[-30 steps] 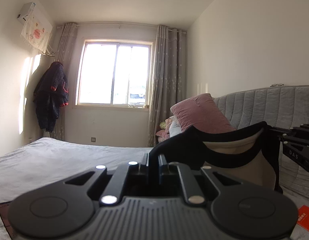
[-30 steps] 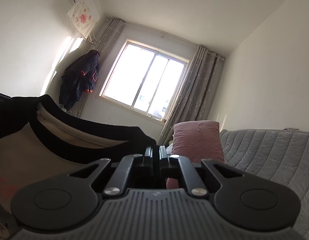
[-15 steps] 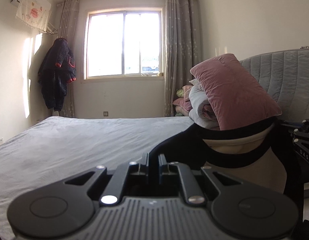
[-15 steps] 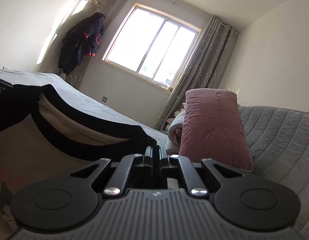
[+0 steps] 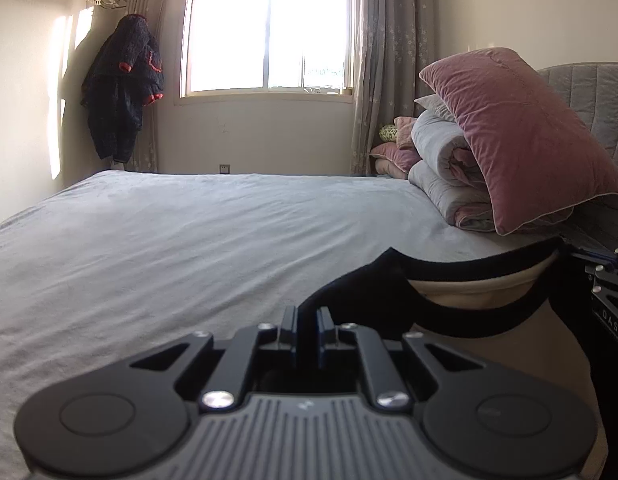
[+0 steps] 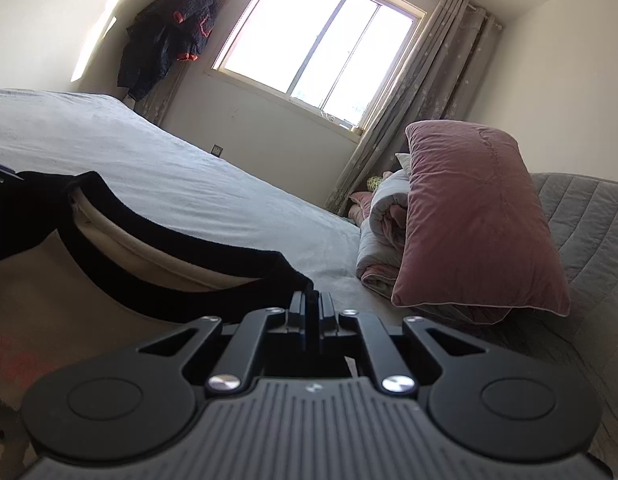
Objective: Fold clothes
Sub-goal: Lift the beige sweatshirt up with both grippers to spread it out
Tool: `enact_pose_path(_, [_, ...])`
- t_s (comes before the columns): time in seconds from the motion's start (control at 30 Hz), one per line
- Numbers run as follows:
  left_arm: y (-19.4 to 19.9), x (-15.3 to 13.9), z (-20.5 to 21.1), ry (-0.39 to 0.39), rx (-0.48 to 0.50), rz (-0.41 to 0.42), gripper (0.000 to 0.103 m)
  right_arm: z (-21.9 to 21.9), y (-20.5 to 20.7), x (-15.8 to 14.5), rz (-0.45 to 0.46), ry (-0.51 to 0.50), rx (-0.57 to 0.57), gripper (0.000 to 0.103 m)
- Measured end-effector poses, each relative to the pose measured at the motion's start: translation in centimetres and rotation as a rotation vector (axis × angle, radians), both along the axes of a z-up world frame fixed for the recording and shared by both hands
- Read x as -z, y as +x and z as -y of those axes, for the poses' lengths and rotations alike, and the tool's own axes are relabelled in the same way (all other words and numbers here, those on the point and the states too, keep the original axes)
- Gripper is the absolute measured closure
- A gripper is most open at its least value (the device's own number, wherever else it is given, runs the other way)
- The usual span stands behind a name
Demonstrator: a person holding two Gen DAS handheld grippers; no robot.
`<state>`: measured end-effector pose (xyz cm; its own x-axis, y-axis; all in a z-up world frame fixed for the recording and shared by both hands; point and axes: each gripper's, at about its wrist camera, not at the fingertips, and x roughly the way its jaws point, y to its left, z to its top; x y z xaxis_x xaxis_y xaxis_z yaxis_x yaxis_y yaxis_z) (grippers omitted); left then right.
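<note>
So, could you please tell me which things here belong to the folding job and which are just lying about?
Part of the job:
- beige shirt with black trim
- left gripper, shut on its shoulder
- right gripper, shut on the other shoulder
- bed

Lying about:
- pink pillow
- folded quilt
- dark coat

Grey bed (image 5: 189, 248), stacked bedding (image 5: 441, 172)

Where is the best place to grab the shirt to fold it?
Judging by its shape, at the shoulders, one on each side of the black neck band. That is where the left gripper and right gripper already pinch the shirt, so it hangs spread wide above the bed.
</note>
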<state>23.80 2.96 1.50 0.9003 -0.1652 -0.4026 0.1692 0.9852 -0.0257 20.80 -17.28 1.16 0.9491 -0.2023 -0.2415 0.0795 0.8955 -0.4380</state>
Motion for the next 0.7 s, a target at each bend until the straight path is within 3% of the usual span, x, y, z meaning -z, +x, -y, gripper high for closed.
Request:
enact_pose_path(0.2, [1.8, 2.9, -0.1, 0.002, 0.027, -0.064, 0.09, 0.3, 2.3, 2.9, -0.048, 0.036, 0.018, 0.096])
enact_pose_path(0.33, [2.4, 4.0, -0.7, -0.044, 0.036, -0.125, 0.084, 0.5, 3.0, 4.1, -0.091, 0.086, 0.048, 0.096])
enact_pose_path(0.4, [2.2, 4.1, -0.8, -0.044, 0.036, -0.135, 0.066, 0.4, 3.3, 4.4, -0.117, 0.11, 0.052, 0.091])
enact_pose_path(0.5, [1.8, 4.0, -1.0, -0.06, 0.057, -0.168, 0.045, 0.2, 3.1, 4.5, -0.142, 0.126, 0.049, 0.074])
enact_pose_path(0.53, [1.5, 3.8, -1.2, -0.075, 0.071, -0.193, 0.042, 0.3, 2.8, 4.4, -0.145, 0.133, 0.044, 0.065])
enact_pose_path(0.57, [1.2, 3.8, -1.3, -0.086, 0.086, -0.213, 0.04, 0.2, 2.4, 4.2, -0.148, 0.139, 0.042, 0.063])
enact_pose_path(0.7, [-0.6, 2.9, -1.7, -0.083, 0.106, -0.243, 0.036, 0.1, 0.5, 3.1, -0.174, 0.162, 0.029, 0.063])
